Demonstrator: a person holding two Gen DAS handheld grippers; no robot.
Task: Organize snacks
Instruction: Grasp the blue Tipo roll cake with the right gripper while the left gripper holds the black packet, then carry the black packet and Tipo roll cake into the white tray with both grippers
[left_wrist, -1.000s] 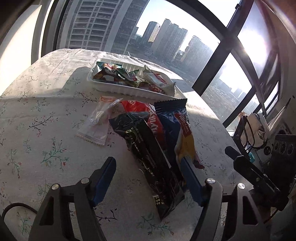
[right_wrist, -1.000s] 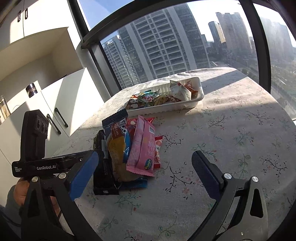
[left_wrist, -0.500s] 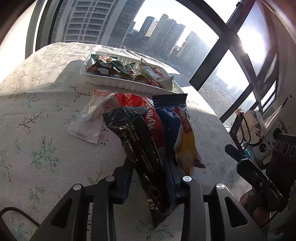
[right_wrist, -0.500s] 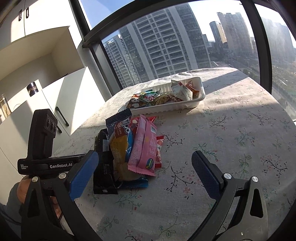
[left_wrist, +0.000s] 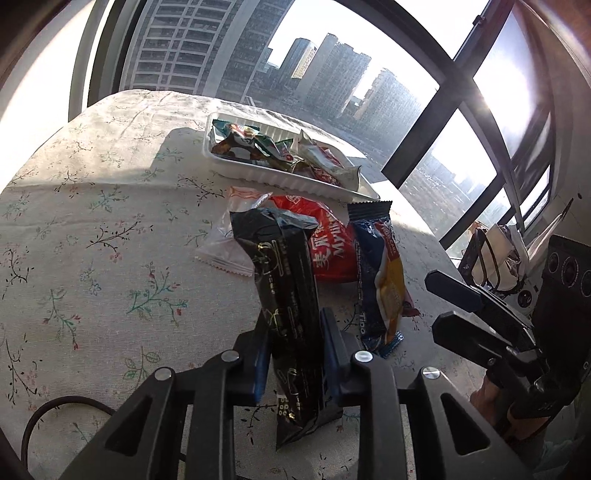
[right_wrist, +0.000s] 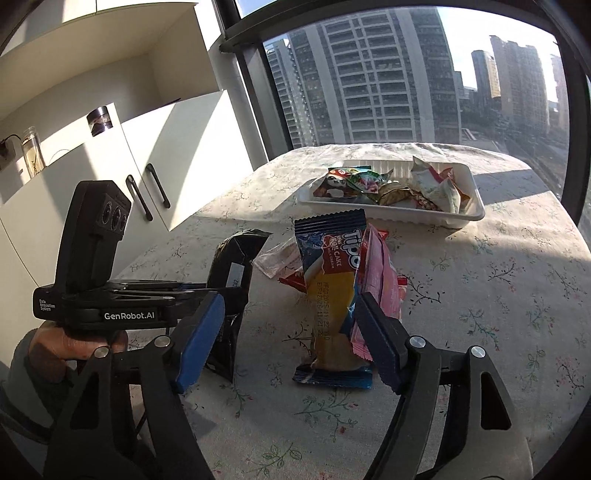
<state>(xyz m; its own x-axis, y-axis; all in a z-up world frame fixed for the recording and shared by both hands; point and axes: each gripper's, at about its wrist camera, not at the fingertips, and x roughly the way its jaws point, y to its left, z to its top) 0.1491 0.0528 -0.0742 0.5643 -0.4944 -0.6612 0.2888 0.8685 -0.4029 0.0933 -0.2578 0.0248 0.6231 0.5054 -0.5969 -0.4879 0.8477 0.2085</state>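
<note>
My left gripper (left_wrist: 295, 332) is shut on a long black snack packet (left_wrist: 284, 280) and holds it off the table; it also shows in the right wrist view (right_wrist: 232, 280). Beside it lie a blue Tipo roll cake packet (left_wrist: 380, 273), a red packet (left_wrist: 328, 243) and a clear wrapper (left_wrist: 229, 243). My right gripper (right_wrist: 288, 325) is open around the near end of the blue Tipo packet (right_wrist: 332, 288), with a pink packet (right_wrist: 384, 280) beside its right finger. A white tray (left_wrist: 280, 181) holding several snacks sits behind; it also shows in the right wrist view (right_wrist: 469, 214).
The table wears a floral cloth (left_wrist: 92, 221). Large windows stand behind the table. White cabinets (right_wrist: 166, 155) stand to the left in the right wrist view. The right gripper body (left_wrist: 487, 321) shows at the right of the left wrist view.
My left gripper closed on the black packet and lifted it. My right gripper moved forward over the Tipo packet and narrowed its opening.
</note>
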